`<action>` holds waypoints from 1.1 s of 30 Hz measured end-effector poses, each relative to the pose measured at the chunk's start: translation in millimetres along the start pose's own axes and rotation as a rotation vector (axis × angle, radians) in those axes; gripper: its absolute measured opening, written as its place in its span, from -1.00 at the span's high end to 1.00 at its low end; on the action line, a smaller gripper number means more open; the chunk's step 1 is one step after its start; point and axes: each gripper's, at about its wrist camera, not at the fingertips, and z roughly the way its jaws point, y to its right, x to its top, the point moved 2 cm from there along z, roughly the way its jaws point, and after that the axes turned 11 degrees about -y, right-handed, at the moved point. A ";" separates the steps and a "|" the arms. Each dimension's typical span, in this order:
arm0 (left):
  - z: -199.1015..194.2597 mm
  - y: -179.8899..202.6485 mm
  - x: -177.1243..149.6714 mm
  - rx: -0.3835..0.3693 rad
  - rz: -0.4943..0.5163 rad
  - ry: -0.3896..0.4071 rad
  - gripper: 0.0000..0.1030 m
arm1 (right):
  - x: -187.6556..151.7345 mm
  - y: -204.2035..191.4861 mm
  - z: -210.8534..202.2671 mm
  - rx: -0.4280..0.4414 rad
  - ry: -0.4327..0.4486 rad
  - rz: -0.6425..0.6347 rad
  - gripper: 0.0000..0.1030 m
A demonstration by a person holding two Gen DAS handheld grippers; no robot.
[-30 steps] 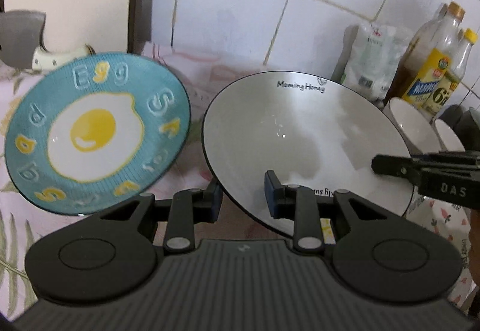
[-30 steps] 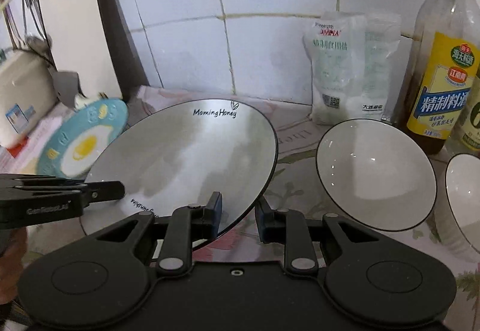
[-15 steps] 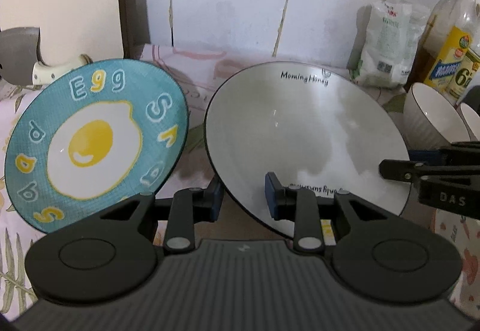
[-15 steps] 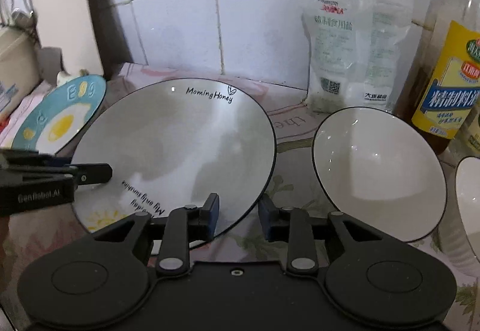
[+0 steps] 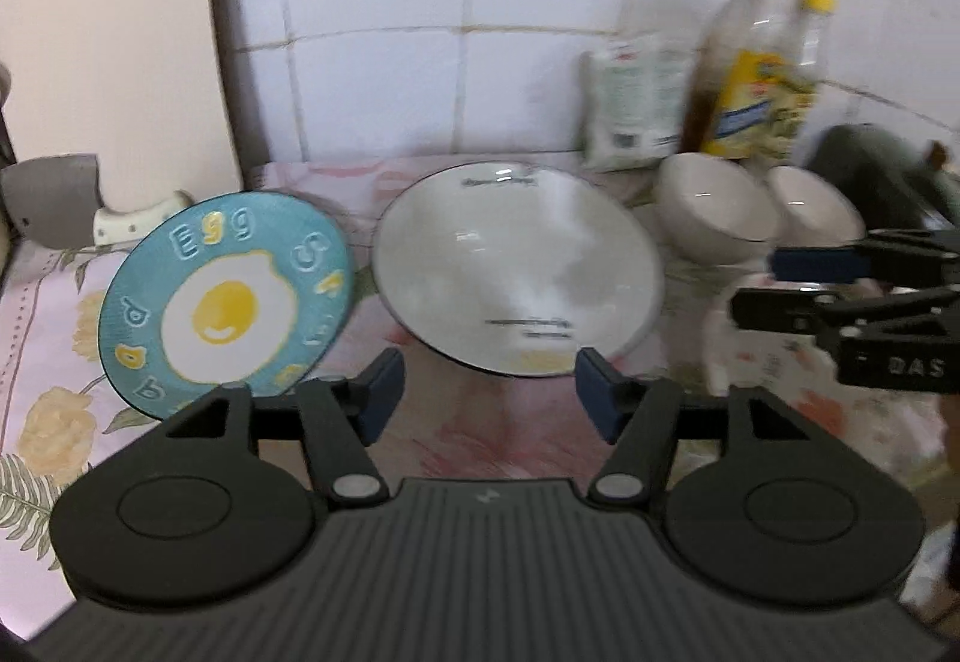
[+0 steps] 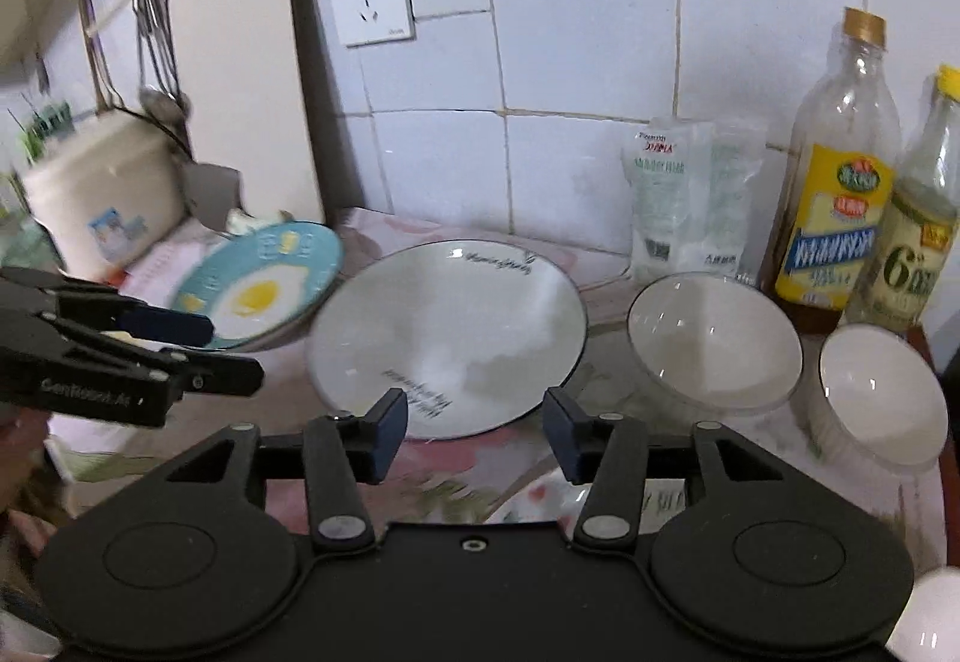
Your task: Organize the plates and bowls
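A large white plate with a black rim (image 5: 516, 266) (image 6: 447, 338) rests on the flowered cloth, just past both pairs of fingertips. My left gripper (image 5: 489, 386) (image 6: 225, 353) is at its left front, jaws opening, nothing between them. My right gripper (image 6: 474, 416) (image 5: 765, 287) is at its right front, jaws also opening and empty. A blue plate with a fried-egg picture (image 5: 225, 296) (image 6: 264, 290) is left of the white plate. Two white bowls (image 6: 714, 344) (image 6: 876, 392) stand to its right.
Two oil bottles (image 6: 834, 194) and a white bag (image 6: 690, 200) stand against the tiled wall behind the bowls. A cutting board (image 6: 246, 104) leans at the back left by a rice cooker (image 6: 102, 194). A patterned plate (image 5: 768, 362) lies at the near right.
Both grippers were shut on the white plate's rim, one on each side. They have let go, opened, and drawn back and up; the plate now lies on the cloth.
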 end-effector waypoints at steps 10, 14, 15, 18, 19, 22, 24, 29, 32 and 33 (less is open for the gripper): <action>-55.9 24.6 -25.7 0.006 0.081 0.076 -0.47 | -32.5 5.8 -57.5 0.041 0.090 0.077 -0.57; -60.4 36.5 -36.1 -0.024 0.109 0.057 -0.49 | -51.6 11.3 -80.7 0.027 0.123 0.091 -0.60; -60.7 39.6 -38.4 -0.030 0.116 0.053 -0.50 | -56.4 12.4 -85.5 0.020 0.129 0.092 -0.61; -61.4 50.0 -45.5 -0.050 0.140 0.041 -0.54 | -71.2 14.6 -97.7 0.005 0.138 0.100 -0.62; -61.6 53.3 -47.9 -0.055 0.148 0.039 -0.56 | -76.3 14.6 -101.0 0.004 0.140 0.101 -0.62; -59.6 63.8 -52.9 -0.063 0.168 0.033 -0.59 | -90.9 13.3 -107.6 -0.001 0.139 0.094 -0.62; -57.5 70.8 -55.7 -0.072 0.179 0.029 -0.65 | -100.5 11.1 -110.6 -0.016 0.138 0.091 -0.62; -47.6 91.1 -62.2 -0.103 0.216 0.039 -0.83 | -130.2 12.5 -115.4 -0.063 0.168 0.085 -0.63; -35.1 103.4 -66.3 -0.115 0.233 0.036 -0.86 | -147.4 21.7 -111.6 -0.077 0.197 0.125 -0.65; -29.7 106.4 -66.9 -0.119 0.228 0.031 -0.86 | -153.9 25.7 -108.1 -0.089 0.210 0.143 -0.65</action>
